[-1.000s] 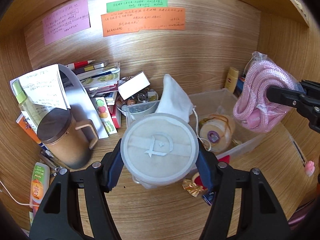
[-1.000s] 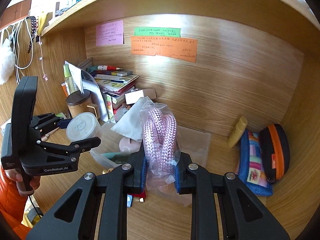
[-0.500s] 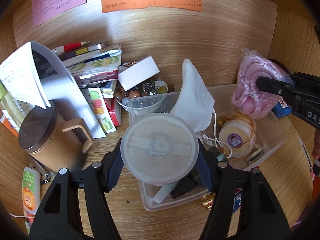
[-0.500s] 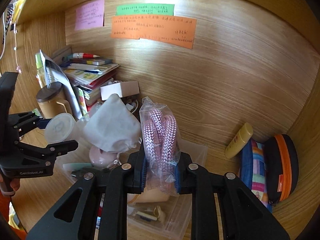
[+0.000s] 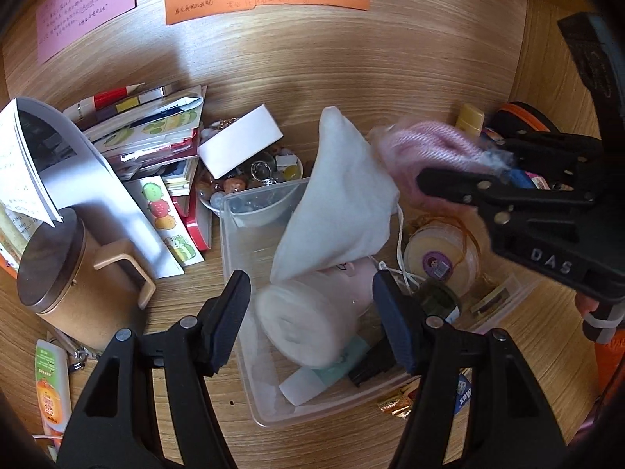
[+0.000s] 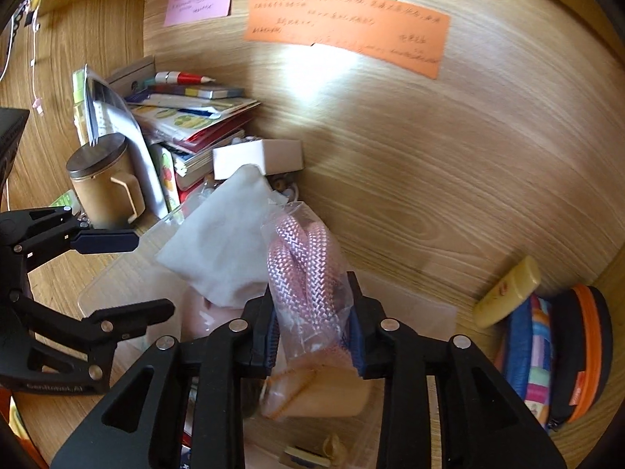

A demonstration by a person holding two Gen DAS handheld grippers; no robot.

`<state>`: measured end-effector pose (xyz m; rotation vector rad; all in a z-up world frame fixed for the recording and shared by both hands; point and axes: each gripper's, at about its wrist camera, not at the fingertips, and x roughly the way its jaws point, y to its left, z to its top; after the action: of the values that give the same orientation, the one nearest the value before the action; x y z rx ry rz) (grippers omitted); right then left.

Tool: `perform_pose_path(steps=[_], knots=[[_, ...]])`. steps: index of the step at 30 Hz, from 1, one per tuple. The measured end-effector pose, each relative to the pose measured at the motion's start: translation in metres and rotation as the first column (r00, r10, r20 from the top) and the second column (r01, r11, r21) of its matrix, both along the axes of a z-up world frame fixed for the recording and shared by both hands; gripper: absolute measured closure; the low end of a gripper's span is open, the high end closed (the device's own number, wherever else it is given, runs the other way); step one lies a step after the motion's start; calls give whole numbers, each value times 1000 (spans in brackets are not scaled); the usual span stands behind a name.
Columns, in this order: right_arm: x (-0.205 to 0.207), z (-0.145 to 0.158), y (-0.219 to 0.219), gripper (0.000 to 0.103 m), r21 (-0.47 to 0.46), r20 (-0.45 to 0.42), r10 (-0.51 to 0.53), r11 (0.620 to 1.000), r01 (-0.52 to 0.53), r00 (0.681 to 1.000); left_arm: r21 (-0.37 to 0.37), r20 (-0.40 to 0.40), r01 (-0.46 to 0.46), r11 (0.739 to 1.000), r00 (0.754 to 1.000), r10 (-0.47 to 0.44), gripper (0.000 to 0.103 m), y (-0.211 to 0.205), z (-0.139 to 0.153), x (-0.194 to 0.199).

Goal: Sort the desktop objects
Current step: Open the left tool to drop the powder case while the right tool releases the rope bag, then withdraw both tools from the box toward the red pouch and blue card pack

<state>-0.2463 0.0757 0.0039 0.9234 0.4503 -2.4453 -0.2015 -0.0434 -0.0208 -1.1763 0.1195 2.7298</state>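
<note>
A clear plastic bin [image 5: 250, 355] sits on the wooden desk. In it lie a white lidded tub [image 5: 300, 324], a white cloth pouch [image 5: 343, 195] and a round tape-like reel [image 5: 441, 262]. My left gripper [image 5: 312, 305] is open just above the tub, which lies loose between the fingers. My right gripper [image 6: 312, 332] is shut on a bagged pink rope [image 6: 304, 262] and holds it over the bin's far right part. It shows blurred in the left wrist view [image 5: 429, 148].
A brown lidded mug [image 5: 58, 269] stands left of the bin. Books and papers [image 5: 148, 133] are stacked at the back left with a bowl of trinkets [image 5: 250, 183]. A yellow tube [image 6: 508, 293] and striped pouches [image 6: 547, 340] lie at the right wall.
My left gripper has opened and let the white tub drop into the bin. My right gripper has carried the pink rope lower over the bin.
</note>
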Motion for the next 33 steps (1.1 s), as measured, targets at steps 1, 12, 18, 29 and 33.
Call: perform_pose_path(steps=[1,12,18,29,33], knots=[[-1,-2,-1,73,1,7,0,1000,0,1000,-5,1,2,1000,1000,-2,38,1,-1,1],[-4,-20,-2,54,-8,108,23,1000,-23,994,5,-17,5,1000,1000,-5,30,-1,3,4],[9,-15,-9,38,49,60,27,998,-30,998,5,-35,-10,1000,999,11,26,1,9,6],[41,7,-15,20,140,-77,0,990,11,997,-23,-101,-46,999,994,43,11,-13,27,41],[52,8,-12,19,152,-98,-31,987,46,995,-12,-108,-58,998,993,56,8,-19,31,53]])
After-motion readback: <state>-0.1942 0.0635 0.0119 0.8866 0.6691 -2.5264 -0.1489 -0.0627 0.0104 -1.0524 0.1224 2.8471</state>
